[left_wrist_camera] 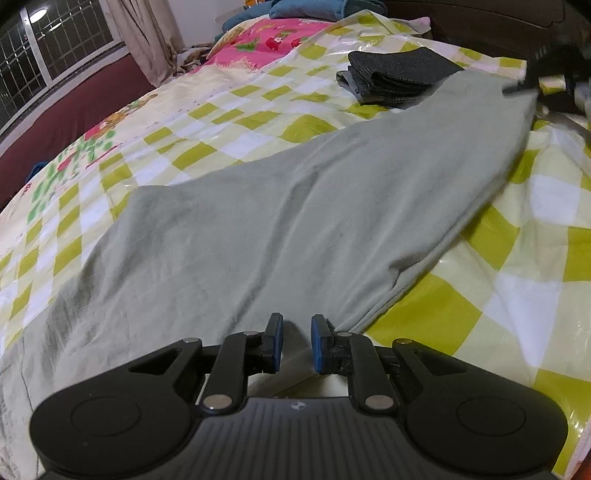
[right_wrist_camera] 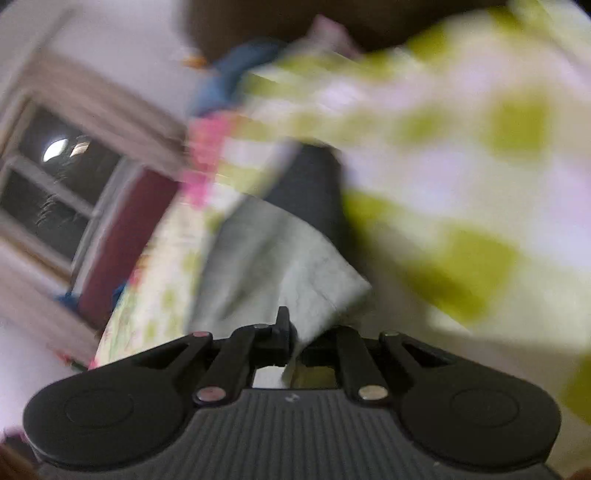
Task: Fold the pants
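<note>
Pants [left_wrist_camera: 280,206]: plain pale grey-green, no pattern. Bed cover [left_wrist_camera: 517,295]: glossy checks of lime green, white and cream. Folded garment stack [left_wrist_camera: 399,74]: charcoal black over a lighter grey layer. Pillow [left_wrist_camera: 273,40]: pink with red and green fruit print. Blanket [left_wrist_camera: 314,9]: teal blue. Wall below the window [left_wrist_camera: 74,110]: maroon. Curtain [left_wrist_camera: 144,40]: beige. Left hand-held gripper [left_wrist_camera: 297,343]: black body, blue pads [left_wrist_camera: 317,345]. Right hand-held gripper [right_wrist_camera: 295,336]: black.

Matt grey-green cloth pants [left_wrist_camera: 280,221], glossy checked plastic-looking bed cover [left_wrist_camera: 517,295], dark knit folded cloth [left_wrist_camera: 399,74]
</note>
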`<action>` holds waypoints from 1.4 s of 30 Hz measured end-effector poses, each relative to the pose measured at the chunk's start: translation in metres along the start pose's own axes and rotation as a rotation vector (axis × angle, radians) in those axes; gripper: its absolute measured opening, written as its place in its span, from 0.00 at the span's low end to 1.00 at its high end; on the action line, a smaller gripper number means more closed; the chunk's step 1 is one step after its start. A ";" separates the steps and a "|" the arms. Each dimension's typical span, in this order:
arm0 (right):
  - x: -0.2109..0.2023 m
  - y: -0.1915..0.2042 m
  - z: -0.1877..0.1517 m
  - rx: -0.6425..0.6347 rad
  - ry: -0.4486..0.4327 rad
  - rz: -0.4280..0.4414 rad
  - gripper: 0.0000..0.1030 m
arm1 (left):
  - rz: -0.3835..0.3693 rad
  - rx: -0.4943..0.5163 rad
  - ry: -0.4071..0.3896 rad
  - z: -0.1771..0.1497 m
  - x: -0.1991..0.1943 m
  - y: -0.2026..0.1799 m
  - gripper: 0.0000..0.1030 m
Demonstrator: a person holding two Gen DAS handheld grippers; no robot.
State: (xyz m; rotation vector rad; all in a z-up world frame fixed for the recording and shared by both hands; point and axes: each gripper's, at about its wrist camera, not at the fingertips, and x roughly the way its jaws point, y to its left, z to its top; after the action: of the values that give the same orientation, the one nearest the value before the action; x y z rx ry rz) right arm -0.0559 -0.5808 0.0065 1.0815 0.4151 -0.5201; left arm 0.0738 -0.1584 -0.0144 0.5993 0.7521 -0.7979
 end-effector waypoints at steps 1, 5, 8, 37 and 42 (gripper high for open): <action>0.004 -0.012 -0.005 0.047 0.004 -0.004 0.07 | 0.002 0.010 0.004 0.001 0.001 -0.001 0.30; 0.006 -0.014 -0.013 0.058 -0.016 0.001 0.07 | 0.014 0.042 0.010 0.004 0.000 -0.005 0.30; -0.005 -0.006 -0.009 0.030 -0.034 0.019 0.07 | 0.021 0.031 -0.013 0.003 -0.006 -0.007 0.30; 0.007 0.262 -0.182 -0.946 0.146 0.203 0.07 | 0.067 -0.360 -0.183 -0.091 -0.079 0.067 0.39; 0.038 0.328 -0.287 -1.133 0.273 0.336 0.07 | 0.090 -0.428 -0.216 -0.115 -0.088 0.076 0.39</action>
State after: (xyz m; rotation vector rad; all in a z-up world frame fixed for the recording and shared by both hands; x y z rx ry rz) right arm 0.1480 -0.2056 0.1027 0.0980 0.6368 0.1949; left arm 0.0517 0.0031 0.0007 0.1577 0.6651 -0.5829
